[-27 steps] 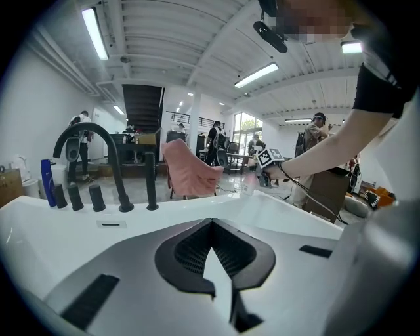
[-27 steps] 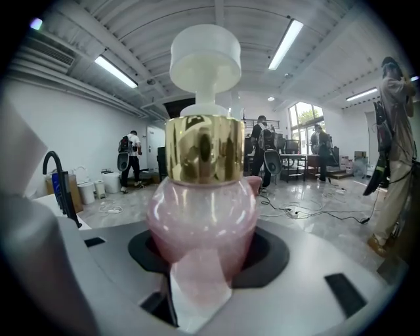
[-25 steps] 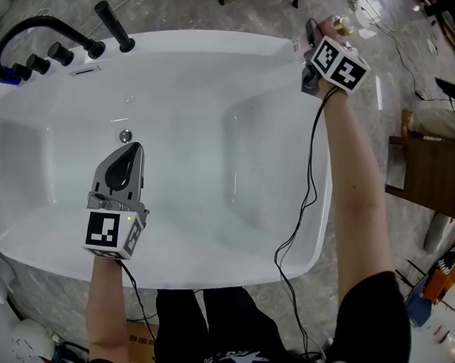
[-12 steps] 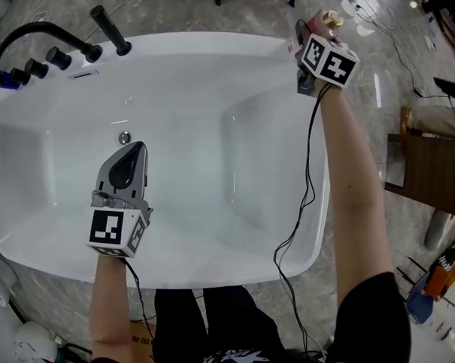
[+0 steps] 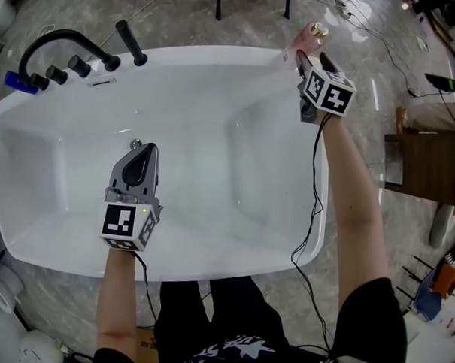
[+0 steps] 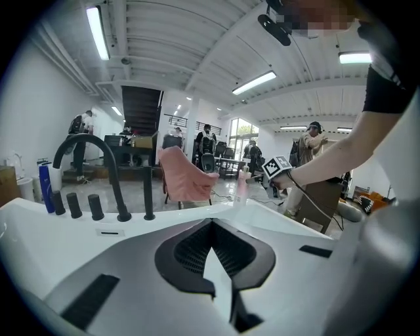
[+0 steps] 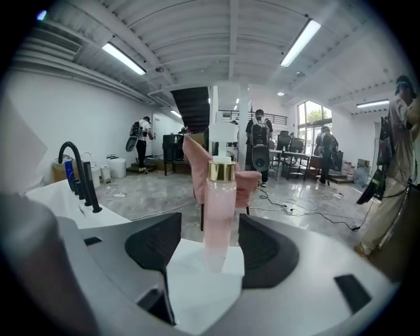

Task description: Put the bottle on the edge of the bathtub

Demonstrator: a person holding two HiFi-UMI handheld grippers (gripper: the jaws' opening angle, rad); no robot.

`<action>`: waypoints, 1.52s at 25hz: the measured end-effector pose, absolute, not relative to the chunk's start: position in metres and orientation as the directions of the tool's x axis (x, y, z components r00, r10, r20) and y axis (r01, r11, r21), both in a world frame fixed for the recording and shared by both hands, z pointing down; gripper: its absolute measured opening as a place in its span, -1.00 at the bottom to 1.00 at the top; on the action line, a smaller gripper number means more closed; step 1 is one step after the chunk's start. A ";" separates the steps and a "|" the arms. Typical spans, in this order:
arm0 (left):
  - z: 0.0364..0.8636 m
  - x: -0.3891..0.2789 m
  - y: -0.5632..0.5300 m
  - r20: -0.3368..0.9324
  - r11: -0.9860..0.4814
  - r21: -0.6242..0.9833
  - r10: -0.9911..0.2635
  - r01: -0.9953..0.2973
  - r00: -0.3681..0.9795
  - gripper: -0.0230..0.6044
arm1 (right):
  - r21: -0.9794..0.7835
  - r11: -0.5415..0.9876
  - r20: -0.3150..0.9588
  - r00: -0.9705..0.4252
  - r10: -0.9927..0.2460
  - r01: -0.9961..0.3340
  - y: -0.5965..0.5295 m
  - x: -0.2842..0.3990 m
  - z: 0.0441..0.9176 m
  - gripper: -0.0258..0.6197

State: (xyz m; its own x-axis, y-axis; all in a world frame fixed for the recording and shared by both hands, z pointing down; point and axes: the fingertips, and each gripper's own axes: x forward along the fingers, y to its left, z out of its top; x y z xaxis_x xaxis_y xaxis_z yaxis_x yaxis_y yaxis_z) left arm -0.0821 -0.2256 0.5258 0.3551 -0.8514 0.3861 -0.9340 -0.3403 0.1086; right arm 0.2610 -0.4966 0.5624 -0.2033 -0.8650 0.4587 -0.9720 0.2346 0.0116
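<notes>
A slim pink bottle (image 7: 220, 210) with a gold cap stands upright on the white bathtub's rim (image 7: 203, 269) at the far right corner, also seen in the head view as the bottle (image 5: 307, 37). My right gripper (image 7: 210, 222) has its jaws on either side of it, opening, with a gap at each pad. In the head view the right gripper (image 5: 310, 59) sits just behind the bottle. My left gripper (image 5: 147, 149) hovers over the tub's inside near the drain (image 5: 136, 144), shut with nothing in it; its jaws (image 6: 211, 223) meet at the tip.
A black faucet (image 5: 53, 40) with knobs and a hand shower (image 5: 132, 43) stands on the tub rim (image 5: 218, 53) at the far left, beside a blue bottle (image 5: 18, 81). A pink chair (image 7: 197, 161) stands beyond the tub. Cables lie on the floor. People stand in the background.
The right gripper's jaws have spread off the bottle and drawn back slightly, so more of the bottle shows past them. The left gripper has stayed over the tub.
</notes>
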 end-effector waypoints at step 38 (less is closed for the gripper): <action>0.418 -0.072 -0.021 0.394 -0.667 0.186 -0.622 -0.721 0.677 -0.88 | -0.244 0.025 0.435 -0.132 -0.891 -0.969 -0.031 0.142 0.407 -0.87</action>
